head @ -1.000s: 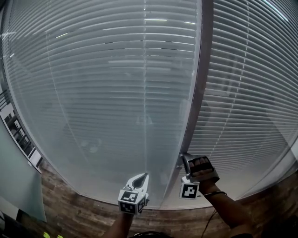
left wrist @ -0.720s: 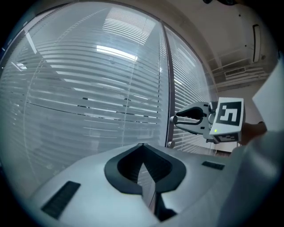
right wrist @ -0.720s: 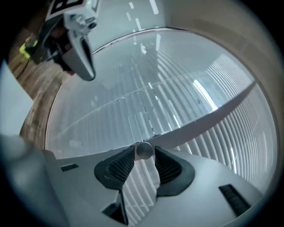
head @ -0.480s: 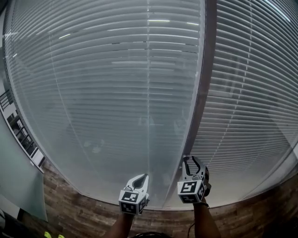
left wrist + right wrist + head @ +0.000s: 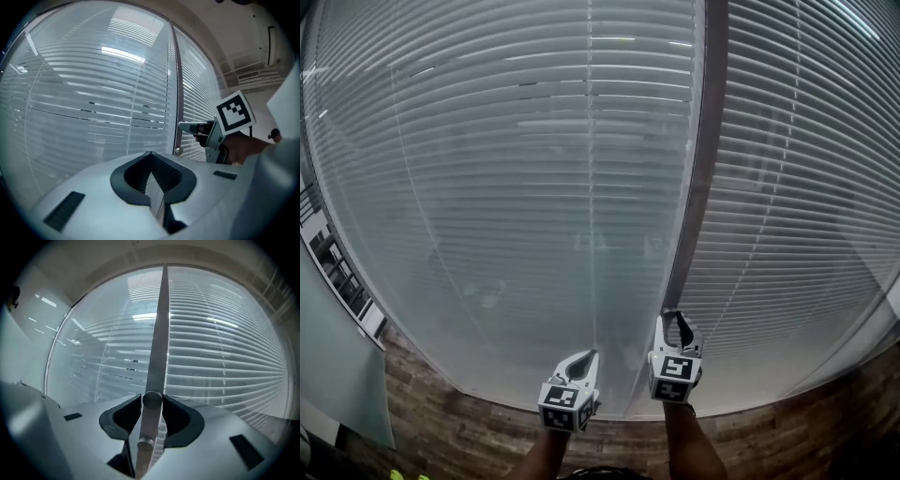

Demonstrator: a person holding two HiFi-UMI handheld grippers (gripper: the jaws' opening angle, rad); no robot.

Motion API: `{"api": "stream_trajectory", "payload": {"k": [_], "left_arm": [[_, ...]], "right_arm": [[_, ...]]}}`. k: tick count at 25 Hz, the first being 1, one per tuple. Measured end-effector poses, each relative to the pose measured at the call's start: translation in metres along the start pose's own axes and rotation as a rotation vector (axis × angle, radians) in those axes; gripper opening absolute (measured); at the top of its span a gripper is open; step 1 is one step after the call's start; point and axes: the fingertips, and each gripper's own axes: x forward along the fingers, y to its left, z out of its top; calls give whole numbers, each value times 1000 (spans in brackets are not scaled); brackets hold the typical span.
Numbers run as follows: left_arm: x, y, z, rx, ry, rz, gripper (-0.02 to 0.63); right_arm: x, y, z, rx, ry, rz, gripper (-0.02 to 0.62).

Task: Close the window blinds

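— So, what's risky?
— On the right tongs (image 5: pixel 675 320) the jaws have just been opening, with the knob (image 5: pixel 152 399) on the post (image 5: pixel 701 141) between them. A slip leaves the blinds (image 5: pixel 487 187), either side of the post, unclosed. The left tongs (image 5: pixel 586 358), left of it, are clenched and empty.

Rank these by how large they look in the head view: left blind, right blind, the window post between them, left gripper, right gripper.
1. left blind: largest by far.
2. right blind.
3. window post: long but narrow.
4. left gripper and right gripper: they look alike, so tied.
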Motion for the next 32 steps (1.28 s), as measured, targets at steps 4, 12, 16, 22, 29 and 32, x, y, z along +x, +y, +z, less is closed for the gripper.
{"api": "stream_trajectory", "payload": {"k": [4,12,16,22,29,32], "left_arm": [[-3,1,-1,-7,-2,2,0],[-5,3,2,7,0,7,0],[-8,7,3,11,-3,15,0],[-9,11,5,2,-15,26,0],[-9,3,11,-2,-15,8,0],[-10,1,9,1,-17,4,0]], "right_arm": [[-1,-5,1,22,-30,-24,127],[-1,-4,-1,-37,-40,27,126],[0,1,-3,-309,-11,28,126],[-2,8,-3,-706,28,48,126],[-3,10,1,-1029,41,92,123],[-5,12,-2,-1154,46,100,123]]}}
